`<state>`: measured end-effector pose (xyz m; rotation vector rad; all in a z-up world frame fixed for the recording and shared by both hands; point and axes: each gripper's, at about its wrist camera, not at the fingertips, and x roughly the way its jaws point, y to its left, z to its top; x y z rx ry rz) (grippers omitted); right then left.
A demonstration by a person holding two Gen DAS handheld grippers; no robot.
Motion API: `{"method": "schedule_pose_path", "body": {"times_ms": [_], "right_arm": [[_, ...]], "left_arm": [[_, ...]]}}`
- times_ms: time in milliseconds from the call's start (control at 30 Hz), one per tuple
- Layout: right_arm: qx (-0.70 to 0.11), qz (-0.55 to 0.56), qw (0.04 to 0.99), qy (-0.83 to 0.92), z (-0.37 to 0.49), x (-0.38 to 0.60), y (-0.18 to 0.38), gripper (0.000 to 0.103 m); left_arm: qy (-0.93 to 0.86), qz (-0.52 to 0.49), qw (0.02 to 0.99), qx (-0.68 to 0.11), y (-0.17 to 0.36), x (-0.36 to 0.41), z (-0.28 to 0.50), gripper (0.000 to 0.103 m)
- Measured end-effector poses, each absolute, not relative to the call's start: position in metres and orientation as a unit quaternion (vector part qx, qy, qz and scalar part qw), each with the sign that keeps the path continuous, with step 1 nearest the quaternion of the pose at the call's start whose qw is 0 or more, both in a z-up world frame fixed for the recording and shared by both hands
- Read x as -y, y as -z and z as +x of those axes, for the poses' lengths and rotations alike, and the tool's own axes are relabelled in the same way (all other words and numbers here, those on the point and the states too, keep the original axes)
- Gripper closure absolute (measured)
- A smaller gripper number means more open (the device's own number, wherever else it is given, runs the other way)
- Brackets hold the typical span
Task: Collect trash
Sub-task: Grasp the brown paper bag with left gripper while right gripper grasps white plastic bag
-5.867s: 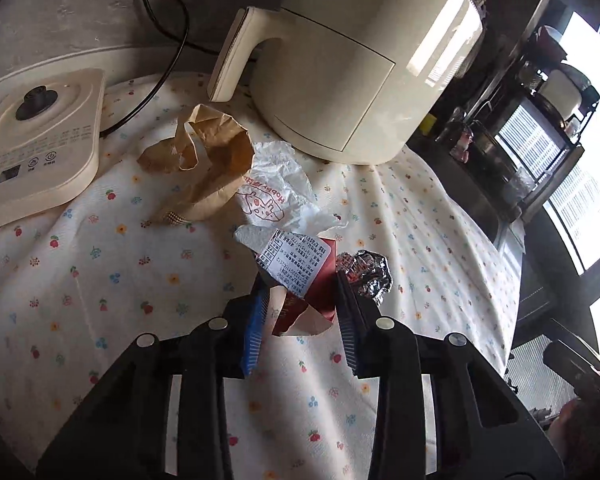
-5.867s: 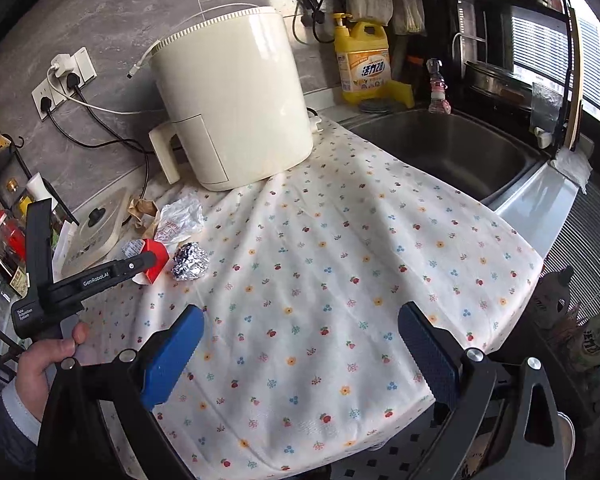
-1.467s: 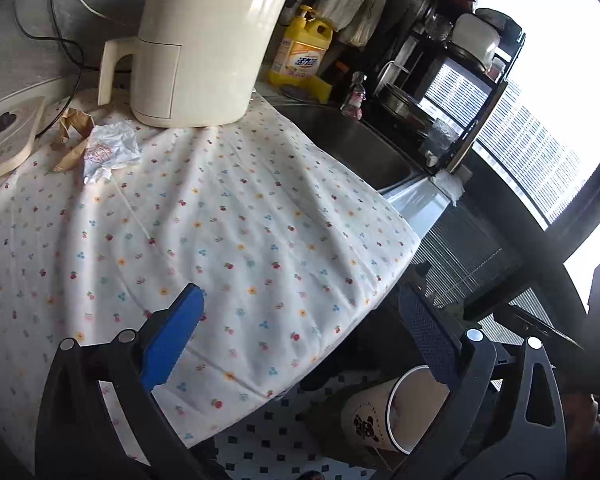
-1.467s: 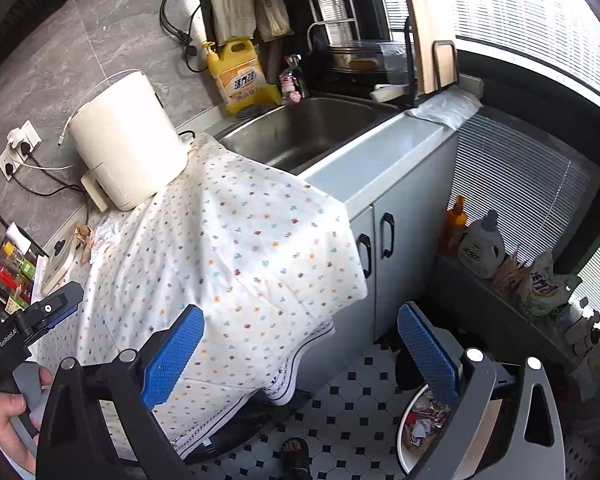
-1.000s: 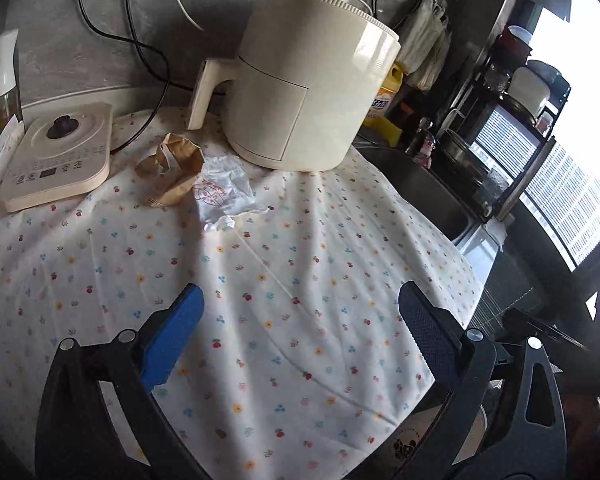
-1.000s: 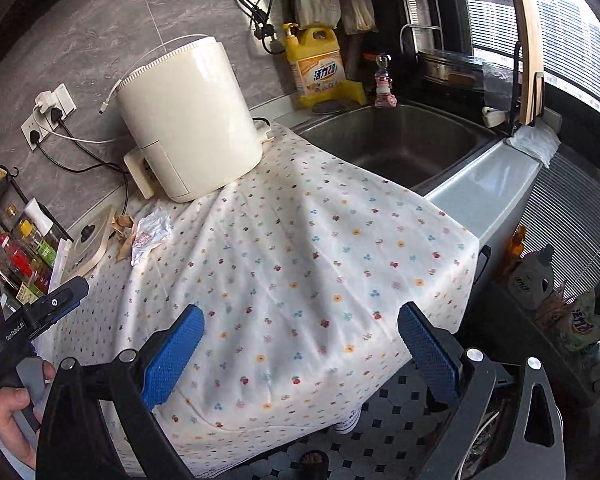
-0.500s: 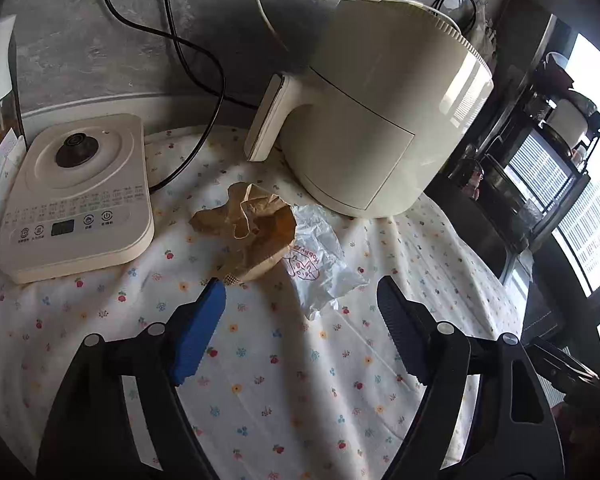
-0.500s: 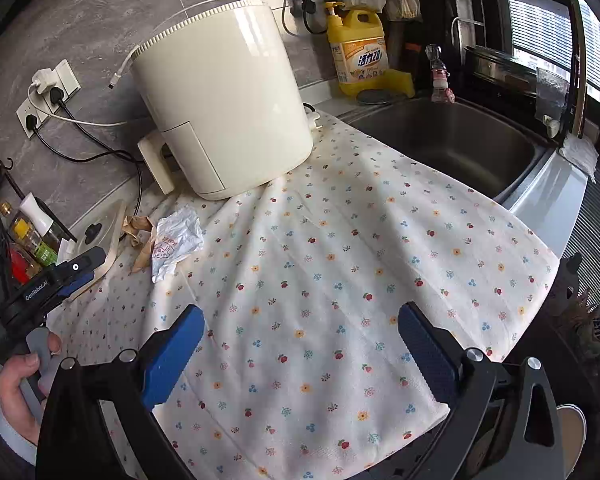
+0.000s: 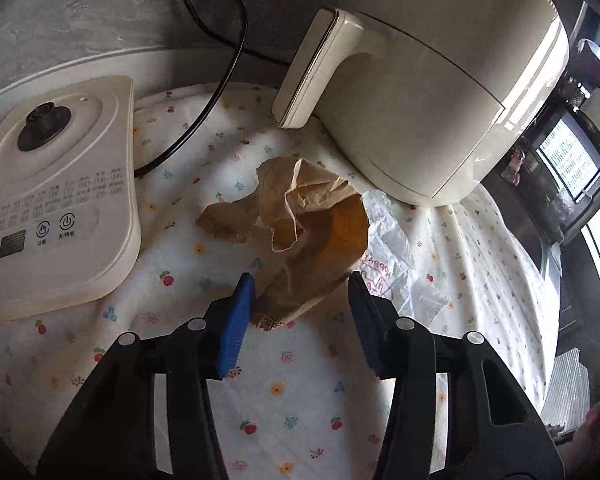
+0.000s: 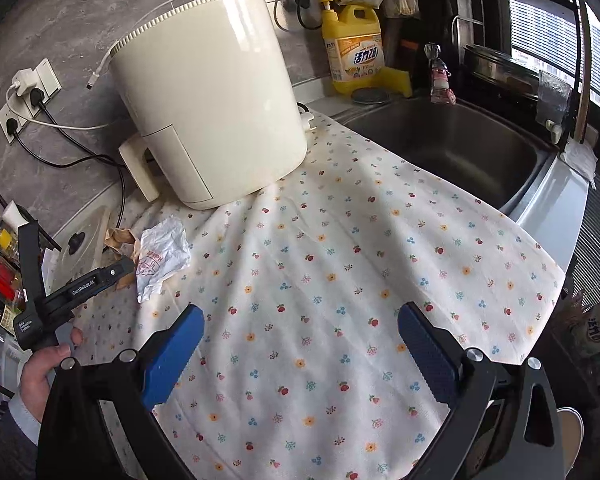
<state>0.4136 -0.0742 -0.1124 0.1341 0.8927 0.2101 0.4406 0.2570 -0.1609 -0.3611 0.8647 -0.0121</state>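
A crumpled brown paper bag (image 9: 304, 232) lies on the flowered tablecloth (image 9: 292, 392) in front of the air fryer. A crumpled white wrapper with red print (image 9: 396, 256) sits against the bag's right side. My left gripper (image 9: 300, 280) straddles the bag's near end, and its jaws are closing. The blue pads (image 9: 236, 320) stand just beside the paper, and no clear press on it shows. The right wrist view shows the bag (image 10: 120, 236), the wrapper (image 10: 160, 256) and the left gripper (image 10: 114, 272) together at far left. My right gripper (image 10: 300, 332) hangs open over bare cloth, holding nothing.
The cream air fryer (image 9: 440, 92) stands close behind the trash. A cream appliance base (image 9: 52, 192) with a black cable (image 9: 220, 60) lies to the left. At the right are a steel sink (image 10: 452, 148) and a yellow detergent bottle (image 10: 354, 52). A hand (image 10: 48, 364) grips the left tool.
The left gripper has come forward and down onto the brown bag, and its jaws have narrowed around it. The right gripper has drifted closer over the cloth, still wide open.
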Motion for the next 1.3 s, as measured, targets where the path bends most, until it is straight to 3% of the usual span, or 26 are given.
{"method": "schedule_pose_path", "body": {"times_ms": [33, 67, 100, 800, 833, 867, 900, 967, 1300], "right_arm": [[-0.432, 0.062, 0.894, -0.105, 0.417, 0.068, 0.113, 0.008], [-0.433, 0.059, 0.893, -0.111, 0.420, 0.062, 0.113, 0.008], [-0.434, 0.056, 0.892, -0.118, 0.422, 0.054, 0.113, 0.008], [-0.477, -0.095, 0.842, -0.235, 0.479, -0.121, 0.157, 0.009], [-0.491, -0.105, 0.833, -0.233, 0.482, -0.125, 0.166, 0.020], [-0.507, -0.112, 0.822, -0.232, 0.484, -0.127, 0.173, 0.054], [-0.513, -0.103, 0.818, -0.240, 0.484, -0.126, 0.174, 0.061], [-0.508, -0.085, 0.820, -0.249, 0.478, -0.121, 0.167, 0.092], [-0.466, -0.041, 0.847, -0.253, 0.434, -0.067, 0.126, 0.096]], "left_arm": [[0.003, -0.169, 0.895, -0.412, 0.161, -0.257, 0.439, 0.065], [-0.001, -0.160, 0.894, -0.419, 0.161, -0.256, 0.439, 0.087], [-0.006, -0.153, 0.892, -0.425, 0.161, -0.256, 0.439, 0.095], [-0.048, -0.229, 0.909, -0.344, 0.119, -0.309, 0.356, 0.095], [-0.050, -0.233, 0.908, -0.343, 0.119, -0.310, 0.352, 0.095], [-0.052, -0.236, 0.908, -0.342, 0.120, -0.311, 0.350, 0.095], [-0.054, -0.236, 0.908, -0.341, 0.119, -0.310, 0.346, 0.095], [-0.057, -0.235, 0.910, -0.337, 0.117, -0.311, 0.338, 0.095], [-0.038, -0.218, 0.919, -0.327, 0.099, -0.278, 0.319, 0.095]]}}
